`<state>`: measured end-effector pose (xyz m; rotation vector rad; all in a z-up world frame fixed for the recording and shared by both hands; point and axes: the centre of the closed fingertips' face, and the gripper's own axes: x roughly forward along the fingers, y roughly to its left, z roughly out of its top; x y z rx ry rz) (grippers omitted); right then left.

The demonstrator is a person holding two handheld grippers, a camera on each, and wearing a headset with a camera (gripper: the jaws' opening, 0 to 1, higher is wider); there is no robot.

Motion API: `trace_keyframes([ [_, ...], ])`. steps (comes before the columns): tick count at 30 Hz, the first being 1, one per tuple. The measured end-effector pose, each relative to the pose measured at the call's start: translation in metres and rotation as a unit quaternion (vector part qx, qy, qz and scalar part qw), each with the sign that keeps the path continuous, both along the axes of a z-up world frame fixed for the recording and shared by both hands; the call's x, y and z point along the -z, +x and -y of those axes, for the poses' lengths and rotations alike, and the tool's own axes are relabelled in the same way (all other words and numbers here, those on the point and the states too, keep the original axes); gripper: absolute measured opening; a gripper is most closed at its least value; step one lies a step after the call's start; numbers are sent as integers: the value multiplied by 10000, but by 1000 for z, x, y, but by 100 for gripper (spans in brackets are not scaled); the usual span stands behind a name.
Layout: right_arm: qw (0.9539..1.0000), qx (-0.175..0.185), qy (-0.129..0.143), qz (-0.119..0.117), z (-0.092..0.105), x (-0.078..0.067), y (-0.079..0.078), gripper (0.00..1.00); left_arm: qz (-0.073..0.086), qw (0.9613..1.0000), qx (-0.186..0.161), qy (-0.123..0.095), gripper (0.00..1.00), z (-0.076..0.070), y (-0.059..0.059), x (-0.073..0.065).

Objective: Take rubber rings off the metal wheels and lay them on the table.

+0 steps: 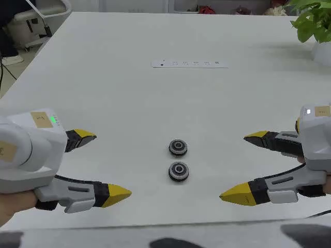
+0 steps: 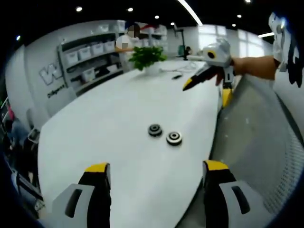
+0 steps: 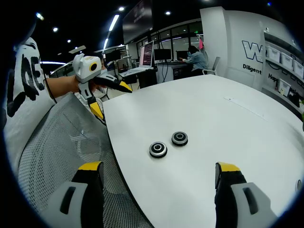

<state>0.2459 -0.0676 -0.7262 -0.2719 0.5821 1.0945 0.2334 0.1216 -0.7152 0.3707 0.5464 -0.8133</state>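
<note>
Head view: white table (image 1: 155, 103), two metal wheels lying flat near its front middle, farther wheel (image 1: 178, 147) just behind nearer wheel (image 1: 178, 171), not touching, each with a dark rubber ring around the rim. Well to their left, left gripper (image 1: 111, 164), jaws wide apart, nothing held. Well to their right, right gripper (image 1: 234, 167), jaws likewise spread, nothing held. Farther back, power strip (image 1: 189, 63); at far right corner, potted plant (image 1: 313, 20).
</note>
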Motion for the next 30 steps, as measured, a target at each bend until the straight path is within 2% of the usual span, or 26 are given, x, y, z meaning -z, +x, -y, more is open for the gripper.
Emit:
trace_keyframes([
  [30, 10000, -53, -31, -6, 0, 1, 2, 92, -52, 10000, -4, -8, 80, -2, 2, 1],
])
